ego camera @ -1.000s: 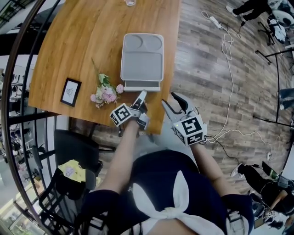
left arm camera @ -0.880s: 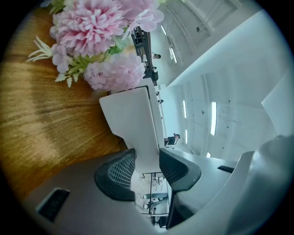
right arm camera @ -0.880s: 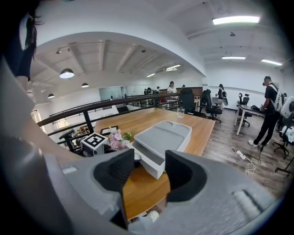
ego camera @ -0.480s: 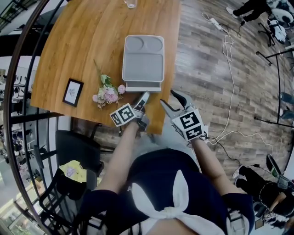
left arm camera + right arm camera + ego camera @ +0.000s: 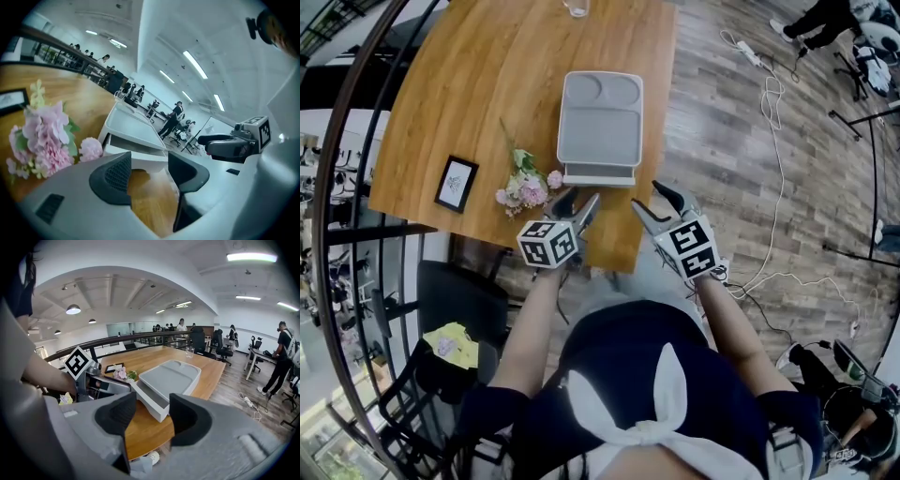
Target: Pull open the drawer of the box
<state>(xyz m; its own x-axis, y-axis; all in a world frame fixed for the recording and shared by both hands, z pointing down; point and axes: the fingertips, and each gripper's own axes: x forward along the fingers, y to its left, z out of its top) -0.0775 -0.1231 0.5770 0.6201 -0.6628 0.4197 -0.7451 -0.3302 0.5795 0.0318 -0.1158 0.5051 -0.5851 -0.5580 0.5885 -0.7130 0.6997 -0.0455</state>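
The left forearm [image 5: 527,337] and right forearm [image 5: 727,323] reach forward side by side. The left gripper [image 5: 577,202] and right gripper [image 5: 650,199] point ahead and somewhat downward, near each other but apart. Both pairs of jaws have just been opening and stand wide, with nothing between them.

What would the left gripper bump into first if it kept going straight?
The left gripper, its empty jaws just opened wider, would probably meet the drawer front first; tilted downward, it might touch the table sooner.
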